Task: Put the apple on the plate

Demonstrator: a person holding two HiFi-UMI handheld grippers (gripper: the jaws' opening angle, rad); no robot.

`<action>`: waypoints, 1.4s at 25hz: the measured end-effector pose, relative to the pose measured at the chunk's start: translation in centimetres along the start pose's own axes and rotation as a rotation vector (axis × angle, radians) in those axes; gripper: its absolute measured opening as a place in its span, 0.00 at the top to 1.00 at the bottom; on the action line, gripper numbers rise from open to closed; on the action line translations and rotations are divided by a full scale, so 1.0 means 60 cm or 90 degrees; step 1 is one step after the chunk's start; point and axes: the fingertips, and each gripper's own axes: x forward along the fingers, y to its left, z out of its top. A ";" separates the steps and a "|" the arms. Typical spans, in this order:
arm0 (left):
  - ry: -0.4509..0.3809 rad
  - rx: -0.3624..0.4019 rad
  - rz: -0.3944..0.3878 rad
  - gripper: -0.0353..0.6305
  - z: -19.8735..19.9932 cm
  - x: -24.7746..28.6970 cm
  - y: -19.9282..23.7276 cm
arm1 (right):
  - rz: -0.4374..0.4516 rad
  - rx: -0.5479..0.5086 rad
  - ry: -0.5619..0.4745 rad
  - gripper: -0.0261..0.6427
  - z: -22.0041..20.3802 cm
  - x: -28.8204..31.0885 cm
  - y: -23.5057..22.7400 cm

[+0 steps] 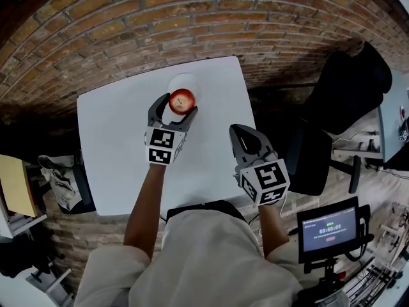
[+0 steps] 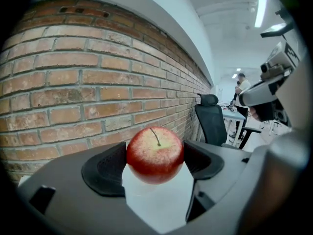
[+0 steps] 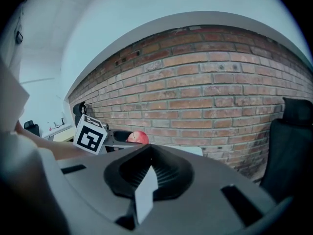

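One overhead, two facing wall (image 2: pixel 73 82)

White table (image 1: pixel 108 146), brick wall (image 1: pixel 192 18), black office chair (image 2: pixel 211 124), small lit screen (image 1: pixel 329 229)

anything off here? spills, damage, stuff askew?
Nothing stands out. The apple sits stem-up and whole between the jaws of the left gripper, over the white plate at the far edge of the table. The right gripper is shut and empty. No spill or damage shows.
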 end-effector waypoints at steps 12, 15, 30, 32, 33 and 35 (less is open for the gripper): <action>0.040 -0.047 0.014 0.39 -0.071 0.101 0.046 | -0.016 0.011 0.024 0.96 -0.012 0.066 -0.021; 0.049 -0.057 0.022 0.39 -0.094 0.119 0.058 | -0.016 0.014 0.031 0.96 -0.018 0.075 -0.017; 0.070 -0.017 0.037 0.39 -0.140 0.198 0.090 | -0.018 0.028 0.070 0.96 -0.059 0.087 -0.024; 0.074 -0.019 0.034 0.39 -0.145 0.204 0.088 | -0.019 0.029 0.074 0.96 -0.063 0.085 -0.028; 0.075 -0.020 0.033 0.39 -0.148 0.207 0.087 | -0.020 0.030 0.076 0.96 -0.065 0.084 -0.030; 0.076 -0.022 0.033 0.39 -0.151 0.209 0.087 | -0.021 0.033 0.079 0.96 -0.069 0.082 -0.030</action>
